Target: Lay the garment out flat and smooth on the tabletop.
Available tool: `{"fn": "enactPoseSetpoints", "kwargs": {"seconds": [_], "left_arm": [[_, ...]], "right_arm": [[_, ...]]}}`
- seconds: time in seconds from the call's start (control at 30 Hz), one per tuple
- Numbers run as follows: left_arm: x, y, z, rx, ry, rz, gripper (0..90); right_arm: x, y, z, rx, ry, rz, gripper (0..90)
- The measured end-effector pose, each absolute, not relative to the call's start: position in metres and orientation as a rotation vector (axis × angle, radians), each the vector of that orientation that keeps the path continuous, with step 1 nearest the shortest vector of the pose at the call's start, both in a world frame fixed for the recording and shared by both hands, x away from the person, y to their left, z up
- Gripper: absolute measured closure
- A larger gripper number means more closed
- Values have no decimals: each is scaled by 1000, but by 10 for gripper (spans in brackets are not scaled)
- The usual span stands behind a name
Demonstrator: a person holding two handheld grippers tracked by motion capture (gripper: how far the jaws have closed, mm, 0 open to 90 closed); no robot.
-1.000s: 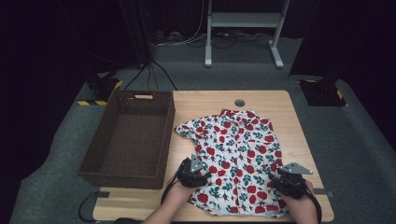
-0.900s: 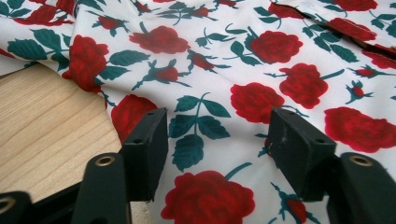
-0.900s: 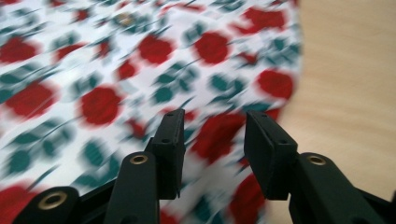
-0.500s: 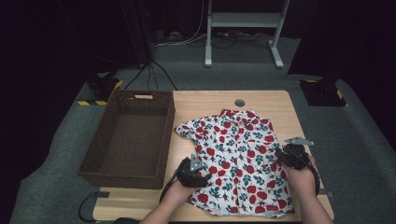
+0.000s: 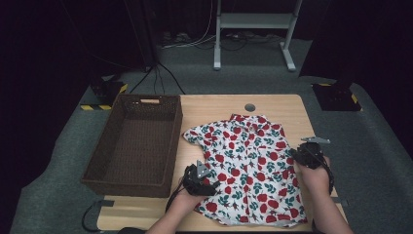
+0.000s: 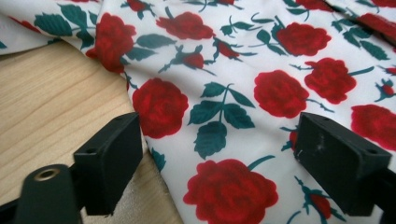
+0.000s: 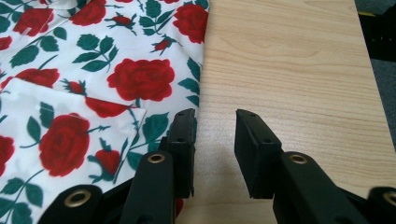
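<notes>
High view took in the whole room: a pale wooden table (image 5: 272,105) on grey carpet, dark all round, with a metal stand (image 5: 253,29) at the far end and cables trailing across the floor beyond. A rose-print shirt (image 5: 248,165) lay spread flat on the table. Off to the outer side of the left gripper (image 5: 198,179) sat a brown wicker basket (image 5: 134,146), and a small round hole (image 5: 250,107) showed in the tabletop past the shirt's collar.

The left gripper rested at the shirt's near-left edge, the right gripper (image 5: 309,155) at its right edge — the cloth stretched between the two.

Left gripper view gave what the overhead could not: the left gripper (image 6: 219,158) had its jaws spread wide, having just been opening, one over bare wood, the other over the cloth, and the shirt (image 6: 261,84) lay loose between them, not pinched.

Right gripper view showed the right gripper (image 7: 215,149) narrowed to a small gap — its jaws had just been closing — with only bare table (image 7: 289,70) between them, and the shirt's hem (image 7: 93,88) touching the outer side of one jaw.
</notes>
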State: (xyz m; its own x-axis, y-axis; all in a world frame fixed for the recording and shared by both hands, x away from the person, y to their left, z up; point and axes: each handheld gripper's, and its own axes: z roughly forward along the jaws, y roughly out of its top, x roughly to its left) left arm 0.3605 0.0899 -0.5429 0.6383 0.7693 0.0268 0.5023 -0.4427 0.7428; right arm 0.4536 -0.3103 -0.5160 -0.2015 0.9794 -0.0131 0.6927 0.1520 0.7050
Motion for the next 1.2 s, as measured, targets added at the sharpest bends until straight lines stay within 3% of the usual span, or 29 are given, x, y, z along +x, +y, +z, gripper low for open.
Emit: {"fn": "enactPoseSetpoints", "kwargs": {"seconds": [0.53,0.67,0.83,1.07,1.2], "left_arm": [[361,89,-543,2137,982,459,150],[361,89,-543,2136,982,458,150],[361,89,-543,2138,977,466,151],[360,89,-543,2138,975,470,154],[361,89,-543,2136,979,464,154]], "right_arm": [[463,-294,-524,1637,1974,844,660],[463,-285,-525,1624,2000,823,701],[461,-279,-526,1601,2017,816,880],[457,-283,-510,1579,1969,805,885],[452,-287,-477,1523,1928,824,886]]}}
